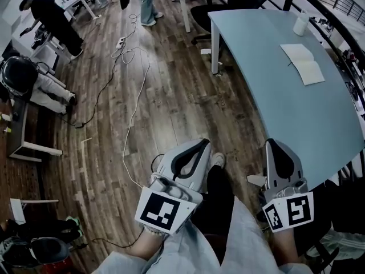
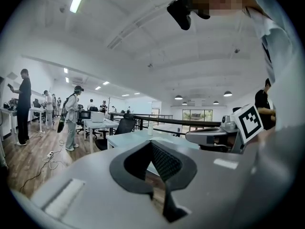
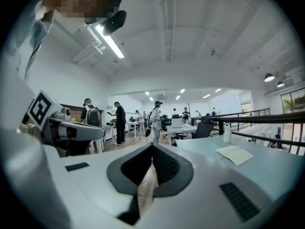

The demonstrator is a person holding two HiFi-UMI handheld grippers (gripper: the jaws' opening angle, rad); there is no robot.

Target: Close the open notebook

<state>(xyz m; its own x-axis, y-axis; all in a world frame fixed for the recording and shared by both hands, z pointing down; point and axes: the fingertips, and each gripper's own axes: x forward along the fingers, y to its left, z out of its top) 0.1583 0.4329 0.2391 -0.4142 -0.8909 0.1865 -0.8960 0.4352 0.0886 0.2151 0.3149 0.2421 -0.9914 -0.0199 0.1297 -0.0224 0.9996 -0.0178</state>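
Observation:
The open notebook [image 1: 303,63] lies flat with its white pages up, far out on the light blue table [image 1: 274,96]. It also shows in the right gripper view as an open notebook [image 3: 233,155] ahead and to the right. Both grippers are held low over the person's legs, short of the table's near edge. My left gripper [image 1: 201,145] is shut with nothing in it, its pads meeting at the tip [image 2: 151,143]. My right gripper [image 1: 275,145] is also shut and empty [image 3: 152,145], close beside the table's near corner.
A white bottle [image 1: 300,23] stands beyond the notebook by the far edge. A black office chair [image 1: 217,13] sits at the table's far end. Cables [image 1: 134,96] trail over the wooden floor on the left, where people stand at desks. A dark railing [image 1: 336,21] runs behind the table.

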